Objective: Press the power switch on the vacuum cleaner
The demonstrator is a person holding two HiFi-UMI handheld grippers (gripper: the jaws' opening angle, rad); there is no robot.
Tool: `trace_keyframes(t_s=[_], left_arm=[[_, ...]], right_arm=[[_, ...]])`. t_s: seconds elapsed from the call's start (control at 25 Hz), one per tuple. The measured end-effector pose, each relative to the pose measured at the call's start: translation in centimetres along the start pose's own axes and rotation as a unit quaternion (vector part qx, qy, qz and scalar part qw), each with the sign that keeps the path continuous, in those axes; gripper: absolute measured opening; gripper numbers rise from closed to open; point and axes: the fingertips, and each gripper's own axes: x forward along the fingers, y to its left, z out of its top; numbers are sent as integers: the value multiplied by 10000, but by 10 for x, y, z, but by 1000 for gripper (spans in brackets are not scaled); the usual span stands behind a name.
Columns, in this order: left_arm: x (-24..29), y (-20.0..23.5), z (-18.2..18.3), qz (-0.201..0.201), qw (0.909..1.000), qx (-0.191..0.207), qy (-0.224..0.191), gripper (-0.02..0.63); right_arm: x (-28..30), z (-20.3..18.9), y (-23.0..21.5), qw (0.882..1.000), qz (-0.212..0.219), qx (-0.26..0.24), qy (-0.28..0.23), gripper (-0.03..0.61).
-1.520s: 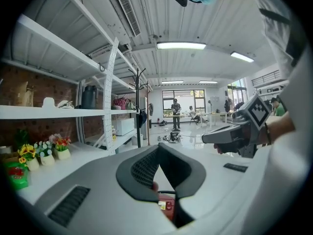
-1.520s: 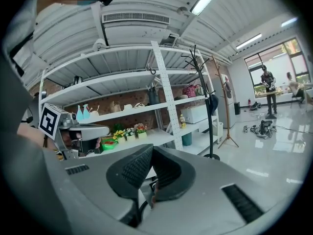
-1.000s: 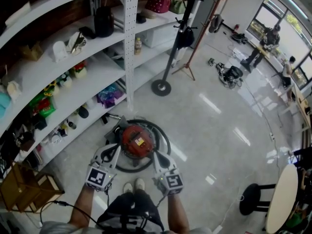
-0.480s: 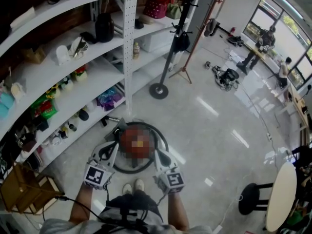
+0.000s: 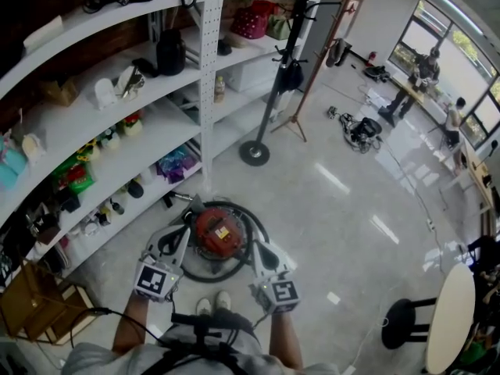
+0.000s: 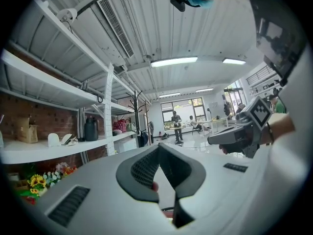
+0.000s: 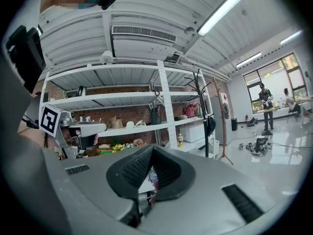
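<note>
The shiny grey floor (image 5: 351,209) fills most of the head view. Long white shelves (image 5: 94,123) run along the left side. They hold flowers, a black jug and lots of small things. A tall black coat rack (image 5: 275,84) stands on the floor past the shelves. A round white surface (image 5: 451,319) and a black stool (image 5: 402,319) sit at the bottom right. Far off by the windows, some people (image 5: 426,69) stand at a desk.

The vacuum cleaner (image 5: 217,233) is red and round. It sits on the floor close to the bottom shelf, just in front of the person's white shoes (image 5: 212,299). A black hose (image 5: 259,241) curls around it like a ring. The power switch is too small to pick out.

The left gripper (image 5: 186,229) points at the left side of the vacuum cleaner. The right gripper (image 5: 252,246) points at its right side. I cannot tell if they touch it. In each gripper view the two dark jaws meet at the tips, pressed together, with nothing held between them.
</note>
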Motion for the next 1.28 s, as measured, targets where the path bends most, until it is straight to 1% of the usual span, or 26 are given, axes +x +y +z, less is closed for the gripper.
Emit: trace_keyframes(t_s=[0.36, 0.76, 1.0, 1.16, 1.28], left_arm=[[-4, 8, 13, 73, 9998, 154, -124, 8], [-1, 13, 16, 124, 9997, 153, -170, 8], [3, 12, 15, 118, 9996, 190, -180, 8], [4, 10, 17, 119, 9996, 176, -194, 8], [3, 10, 16, 138, 9996, 148, -171, 8]], right_arm=[[-3, 2, -2, 9999, -11, -80, -121, 12], [-3, 8, -7, 9996, -52, -108, -242, 12], [-3, 5, -9, 9997, -48, -108, -209, 12], [-4, 11, -8, 9997, -33, -152, -189, 12], [-3, 5, -9, 9997, 0, -148, -178, 12]])
